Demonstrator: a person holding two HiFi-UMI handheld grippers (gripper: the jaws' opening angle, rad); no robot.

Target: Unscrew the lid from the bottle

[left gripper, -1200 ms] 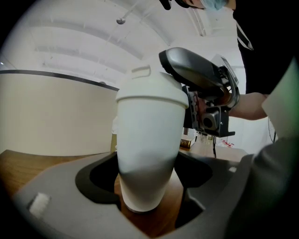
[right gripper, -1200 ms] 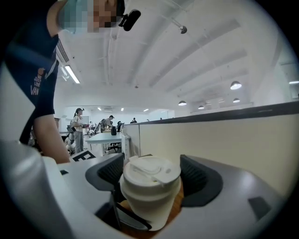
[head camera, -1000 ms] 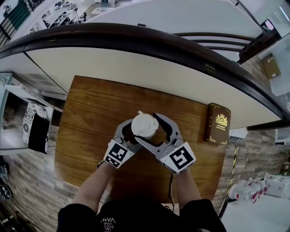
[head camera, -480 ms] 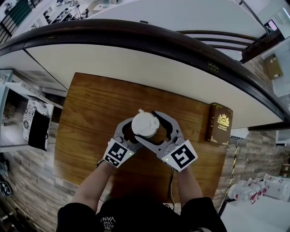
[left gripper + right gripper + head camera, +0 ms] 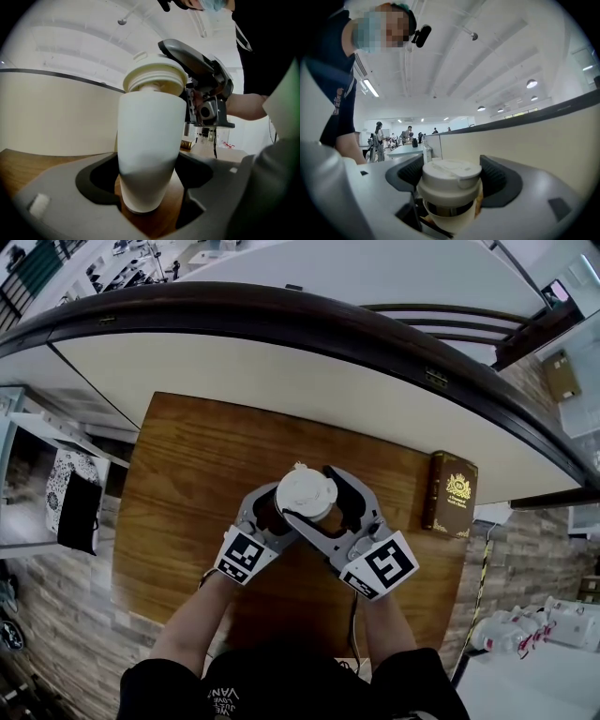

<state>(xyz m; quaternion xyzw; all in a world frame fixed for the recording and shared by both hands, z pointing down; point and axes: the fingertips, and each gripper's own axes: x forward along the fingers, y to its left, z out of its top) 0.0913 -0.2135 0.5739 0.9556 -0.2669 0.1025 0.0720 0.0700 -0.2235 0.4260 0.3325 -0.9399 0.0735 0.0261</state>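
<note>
On the brown wooden table (image 5: 187,484), we found the white tapered plastic bottle (image 5: 150,140) upright, the left gripper (image 5: 150,190) clamped round its lower body, the right gripper (image 5: 452,178) closed on its round white lid (image 5: 305,493).

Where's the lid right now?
In the head view the lid is at the middle of the wooden table, atop the white bottle, between the right tool's jaws. The left tool grips the bottle body below it.

Upside-down pale letters "VAN" on the person's dark shirt (image 5: 222,697), well behind the right claw (image 5: 306,493), gold lettering on the brown book (image 5: 452,495) to its right, too small to read
</note>
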